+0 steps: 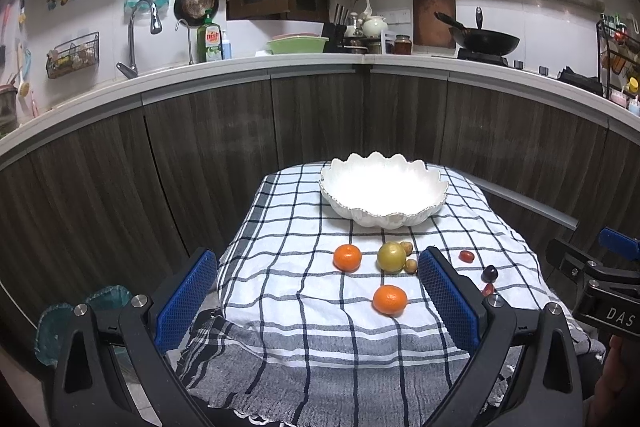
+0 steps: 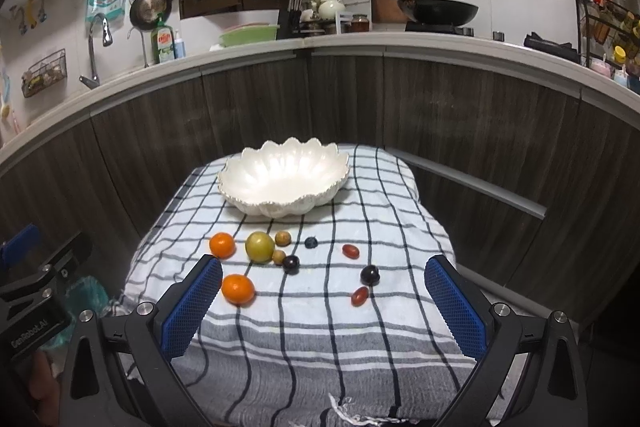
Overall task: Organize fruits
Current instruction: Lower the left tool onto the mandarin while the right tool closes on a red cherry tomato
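Note:
A white scalloped bowl stands empty at the far end of a checked cloth. In front of it lie two oranges, a green-yellow fruit, two small brown fruits, dark grapes and red cherry tomatoes. My left gripper is open and empty, near the cloth's front. My right gripper is open and empty, also at the front.
Dark wood cabinets curve behind the table under a white counter with a sink tap, a green basin and a wok. A teal item lies low at the left.

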`<state>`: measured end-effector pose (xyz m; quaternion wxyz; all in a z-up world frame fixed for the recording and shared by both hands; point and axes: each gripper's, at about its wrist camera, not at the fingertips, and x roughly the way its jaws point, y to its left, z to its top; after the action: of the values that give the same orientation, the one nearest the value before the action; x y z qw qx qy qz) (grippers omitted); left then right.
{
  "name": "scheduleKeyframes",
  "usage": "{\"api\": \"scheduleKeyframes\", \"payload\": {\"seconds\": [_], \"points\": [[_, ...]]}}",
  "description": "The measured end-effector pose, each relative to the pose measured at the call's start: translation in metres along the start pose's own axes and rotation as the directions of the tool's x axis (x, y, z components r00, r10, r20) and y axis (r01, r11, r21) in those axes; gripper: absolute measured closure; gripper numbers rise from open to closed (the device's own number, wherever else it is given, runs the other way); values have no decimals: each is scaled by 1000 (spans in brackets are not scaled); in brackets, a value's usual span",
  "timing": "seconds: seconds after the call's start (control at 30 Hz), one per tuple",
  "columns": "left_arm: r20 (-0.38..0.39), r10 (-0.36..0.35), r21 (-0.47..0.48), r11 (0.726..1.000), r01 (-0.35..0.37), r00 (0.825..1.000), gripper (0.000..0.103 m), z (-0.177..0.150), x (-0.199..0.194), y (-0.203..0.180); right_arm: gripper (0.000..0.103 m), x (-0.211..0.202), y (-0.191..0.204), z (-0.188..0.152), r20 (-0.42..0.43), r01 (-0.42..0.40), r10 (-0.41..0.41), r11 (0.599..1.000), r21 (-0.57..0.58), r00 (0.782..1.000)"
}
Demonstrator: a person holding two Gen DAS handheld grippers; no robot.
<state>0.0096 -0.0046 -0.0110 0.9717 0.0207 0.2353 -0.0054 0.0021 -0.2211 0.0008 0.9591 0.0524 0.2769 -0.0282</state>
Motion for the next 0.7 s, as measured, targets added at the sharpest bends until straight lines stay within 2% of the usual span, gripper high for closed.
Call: {"api": "scheduleKeyframes", "payload": {"seconds": [0.33,0.7], "points": [[-26,-15,28,999,16,1000,0,3,15,-11,0,14,-2,-1,-34,4,-5,1000,-9,999],[-87,5,34,999,-2,996,0,6,49,-17,0,37,2,8,-64,6,-10,998,-57,998]]}}
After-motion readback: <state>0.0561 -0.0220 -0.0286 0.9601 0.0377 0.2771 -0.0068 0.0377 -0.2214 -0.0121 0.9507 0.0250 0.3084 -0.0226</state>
